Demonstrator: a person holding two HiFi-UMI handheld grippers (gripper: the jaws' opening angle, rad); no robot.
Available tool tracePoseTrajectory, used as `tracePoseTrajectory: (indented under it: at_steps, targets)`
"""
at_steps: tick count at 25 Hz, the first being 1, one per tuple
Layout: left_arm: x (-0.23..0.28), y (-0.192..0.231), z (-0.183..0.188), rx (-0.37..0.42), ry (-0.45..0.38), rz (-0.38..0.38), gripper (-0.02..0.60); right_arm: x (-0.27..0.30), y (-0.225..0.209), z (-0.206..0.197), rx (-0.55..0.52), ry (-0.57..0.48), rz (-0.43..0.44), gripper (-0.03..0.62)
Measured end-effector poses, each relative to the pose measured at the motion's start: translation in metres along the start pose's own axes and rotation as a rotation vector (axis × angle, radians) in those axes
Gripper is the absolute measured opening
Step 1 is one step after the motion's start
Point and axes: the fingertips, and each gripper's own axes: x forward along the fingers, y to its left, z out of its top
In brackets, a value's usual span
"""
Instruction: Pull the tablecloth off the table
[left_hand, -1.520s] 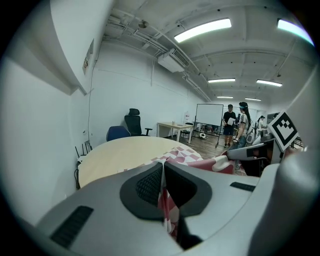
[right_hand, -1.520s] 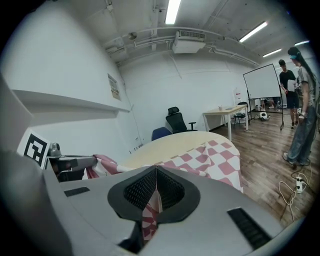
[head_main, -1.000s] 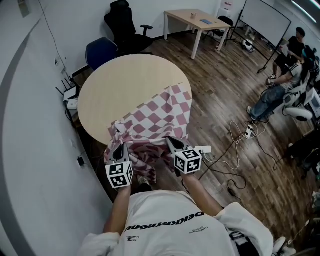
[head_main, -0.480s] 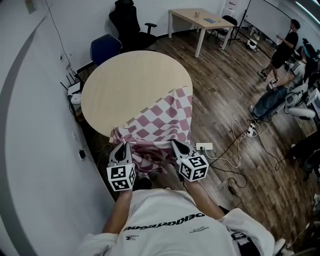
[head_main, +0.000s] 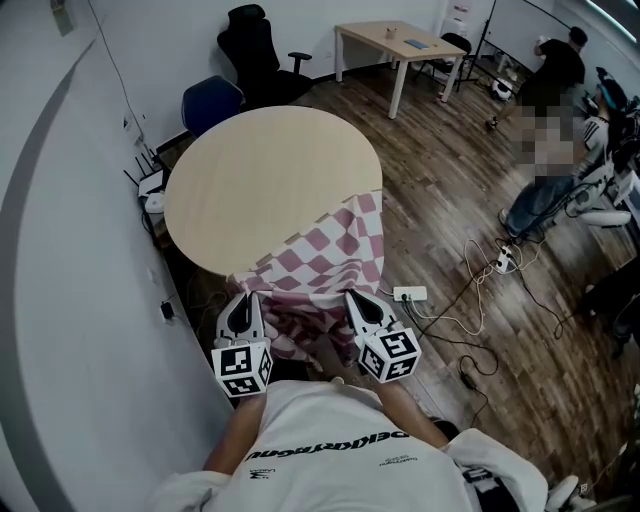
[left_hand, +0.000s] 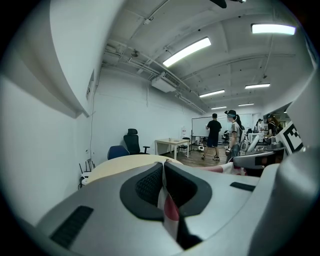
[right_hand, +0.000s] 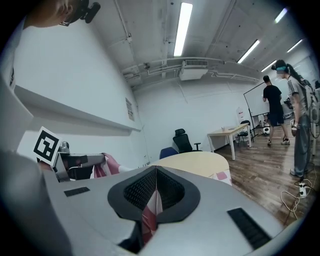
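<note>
A pink-and-white checked tablecloth (head_main: 325, 252) covers only the near right part of the round beige table (head_main: 262, 170) and hangs over its near edge. My left gripper (head_main: 243, 303) is shut on the cloth's near left edge. My right gripper (head_main: 354, 299) is shut on its near right edge, and the cloth sags between them. In the left gripper view the jaws (left_hand: 163, 167) pinch a fold of cloth (left_hand: 169, 210), with the table (left_hand: 125, 162) beyond. The right gripper view shows its jaws (right_hand: 156, 172) closed on cloth (right_hand: 150, 212) too.
A wall runs close along the table's left side, with small devices and cables (head_main: 150, 190) by it. A blue chair (head_main: 210, 100) and a black office chair (head_main: 258, 50) stand behind the table. A desk (head_main: 400, 42), a floor power strip (head_main: 410, 294) and people (head_main: 555, 70) are to the right.
Both grippers have drawn back toward my body with the cloth. The cloth has slid nearer and farther off the table, baring more tabletop.
</note>
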Motion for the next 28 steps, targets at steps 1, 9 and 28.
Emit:
tracePoseTrajectory:
  at_steps: [1,9,28]
  targets:
    - [-0.002,-0.001,0.003,-0.001,-0.003,-0.002,0.017,-0.002,0.000,0.003,-0.001,-0.010,0.000,0.033]
    - [-0.009,-0.023,0.007,0.020,-0.024,-0.028,0.017,-0.019,-0.005,0.007,-0.011,-0.033,-0.014,0.034]
    - [-0.017,-0.052,0.000,0.045,-0.046,-0.063,0.017,-0.048,-0.023,0.010,-0.026,-0.088,-0.087,0.034]
